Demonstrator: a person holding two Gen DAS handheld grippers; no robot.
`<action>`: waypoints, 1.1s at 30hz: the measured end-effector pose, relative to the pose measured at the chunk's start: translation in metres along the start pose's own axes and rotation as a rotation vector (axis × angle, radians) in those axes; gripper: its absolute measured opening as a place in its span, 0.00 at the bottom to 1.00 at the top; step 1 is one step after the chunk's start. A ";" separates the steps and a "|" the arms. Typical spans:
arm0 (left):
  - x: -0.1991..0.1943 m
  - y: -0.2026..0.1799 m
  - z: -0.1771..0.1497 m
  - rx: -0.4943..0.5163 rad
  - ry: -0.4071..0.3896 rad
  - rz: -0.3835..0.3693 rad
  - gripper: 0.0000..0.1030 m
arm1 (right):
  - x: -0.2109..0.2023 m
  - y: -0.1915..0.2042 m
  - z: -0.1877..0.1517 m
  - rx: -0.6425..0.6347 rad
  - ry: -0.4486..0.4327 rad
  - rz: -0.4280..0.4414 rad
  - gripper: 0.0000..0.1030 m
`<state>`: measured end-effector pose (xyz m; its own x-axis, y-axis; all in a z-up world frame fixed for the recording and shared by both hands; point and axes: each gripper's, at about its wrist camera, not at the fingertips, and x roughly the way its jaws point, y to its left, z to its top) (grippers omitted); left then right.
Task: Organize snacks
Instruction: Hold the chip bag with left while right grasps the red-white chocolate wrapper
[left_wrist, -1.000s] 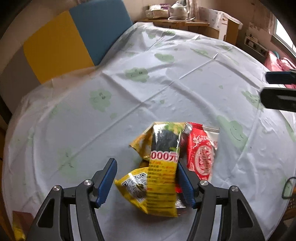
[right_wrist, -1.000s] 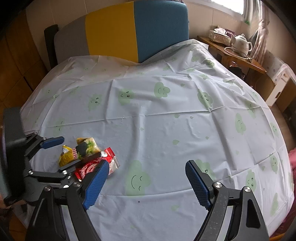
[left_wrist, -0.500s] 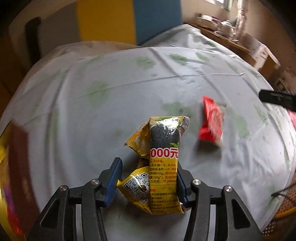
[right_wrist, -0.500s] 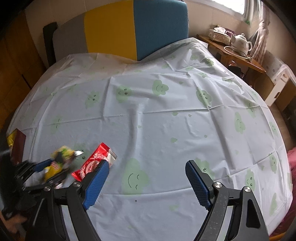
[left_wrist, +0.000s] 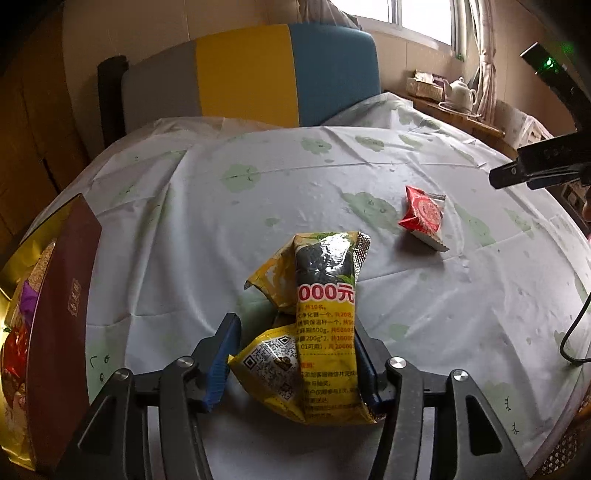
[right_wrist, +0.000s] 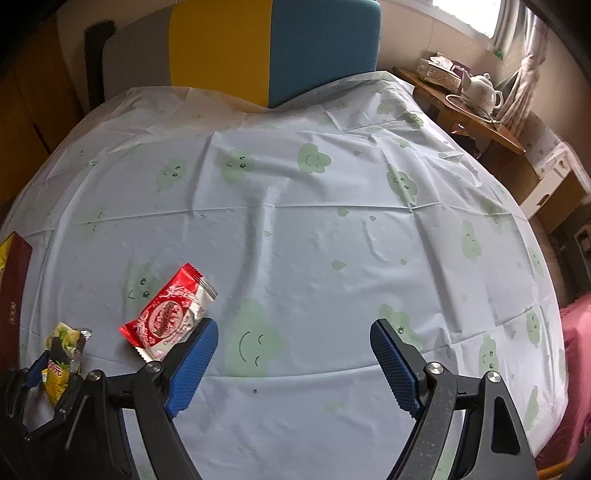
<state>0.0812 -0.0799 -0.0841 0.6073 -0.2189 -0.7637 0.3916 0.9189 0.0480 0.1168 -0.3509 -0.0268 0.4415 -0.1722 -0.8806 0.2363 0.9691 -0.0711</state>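
**Yellow packets lifted clear, red packet left behind**

A second ago the left gripper (left_wrist: 295, 363) sat over a heap of 3 snacks; now it carries 2 yellow packets (left_wrist: 314, 332) off toward the maroon box (left_wrist: 59, 332) at the table's left edge, which has come into its view. The red packet (left_wrist: 423, 218) has dropped out of the bunch and lies alone on the tablecloth (left_wrist: 207, 206). The left jaws are opening slightly at this moment, with the yellow packets between the pads and seemingly held up off the cloth. The right gripper (right_wrist: 291, 363) has not shifted: its jaws stand wide with nothing between them, hovering just beside the red packet (right_wrist: 170, 314). By my reading, the yellow pair is bound for the box, and the red one falls to the right gripper next
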 end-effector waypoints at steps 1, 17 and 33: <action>0.000 -0.001 0.001 0.000 0.000 0.000 0.56 | 0.001 0.000 0.000 0.001 0.004 -0.006 0.82; -0.005 0.002 -0.006 -0.019 -0.033 -0.014 0.56 | 0.020 0.003 -0.004 0.013 0.072 0.012 0.82; -0.005 0.006 -0.007 -0.033 -0.044 -0.040 0.56 | 0.051 0.004 -0.003 0.333 0.197 0.344 0.82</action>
<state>0.0756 -0.0712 -0.0847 0.6221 -0.2689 -0.7353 0.3932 0.9194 -0.0036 0.1374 -0.3555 -0.0732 0.3782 0.2147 -0.9005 0.3825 0.8496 0.3632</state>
